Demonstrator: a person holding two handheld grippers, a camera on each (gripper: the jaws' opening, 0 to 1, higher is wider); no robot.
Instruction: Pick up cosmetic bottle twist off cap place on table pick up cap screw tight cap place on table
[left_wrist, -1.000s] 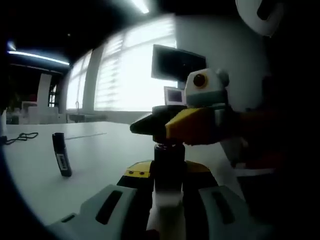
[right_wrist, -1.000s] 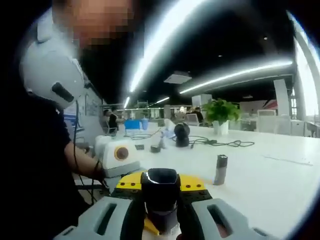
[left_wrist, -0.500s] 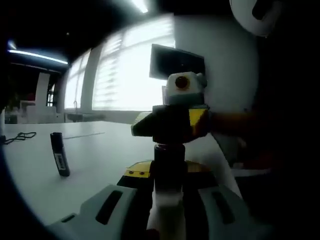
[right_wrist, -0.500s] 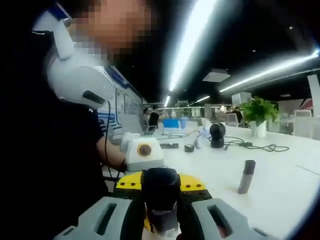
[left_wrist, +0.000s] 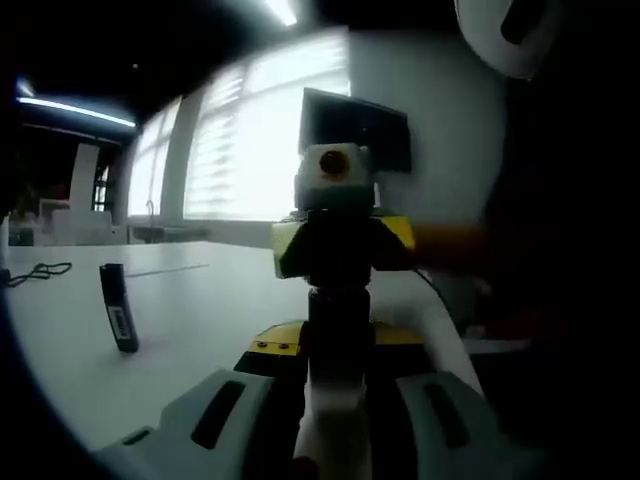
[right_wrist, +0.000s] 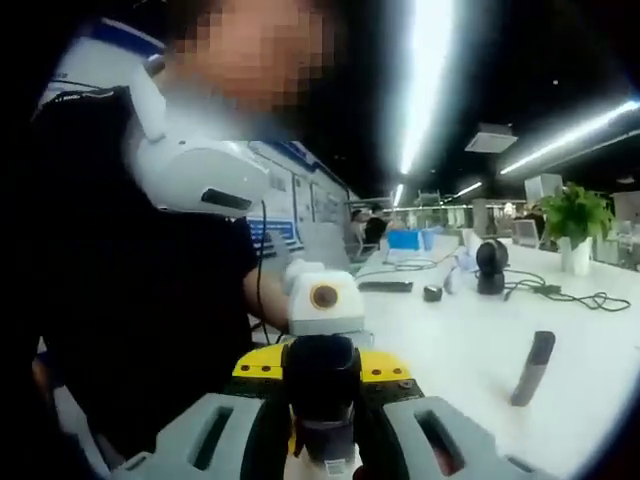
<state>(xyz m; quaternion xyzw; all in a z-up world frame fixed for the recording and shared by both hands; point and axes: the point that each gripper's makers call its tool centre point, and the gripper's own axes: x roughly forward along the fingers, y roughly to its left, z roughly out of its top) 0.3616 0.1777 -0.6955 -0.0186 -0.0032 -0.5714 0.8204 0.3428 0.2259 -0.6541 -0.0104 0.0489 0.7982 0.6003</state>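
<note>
Left gripper view: the cosmetic bottle (left_wrist: 338, 400) is seen held upright between the pale jaws of the left gripper (left_wrist: 338, 425), which are closed against its light body, with the dark neck rising above them. The right gripper (left_wrist: 340, 245) has been brought in from the far side and is set over the top of the bottle, its yellow and black jaws closed around the cap (left_wrist: 338, 296). A white table (left_wrist: 190, 300) is spread behind, on which a small dark tube-like item (left_wrist: 120, 308) is stood leaning, well apart from the bottle, and a black cable (left_wrist: 38, 270) is laid near the far edge. Bright windows (left_wrist: 250, 140) and a dark monitor (left_wrist: 355, 125) are seen beyond.

Right gripper view: the dark cap (right_wrist: 322, 385) is gripped between the pale jaws of the right gripper (right_wrist: 322, 430), with the light bottle (right_wrist: 325, 465) just visible under it. The left gripper (right_wrist: 322, 300) is seen directly behind the cap, held by a person in a dark shirt (right_wrist: 140, 320). The same dark item (right_wrist: 533, 368) is stood leaning on the table (right_wrist: 450, 350), and a potted plant (right_wrist: 575, 215) is placed at the far right.
</note>
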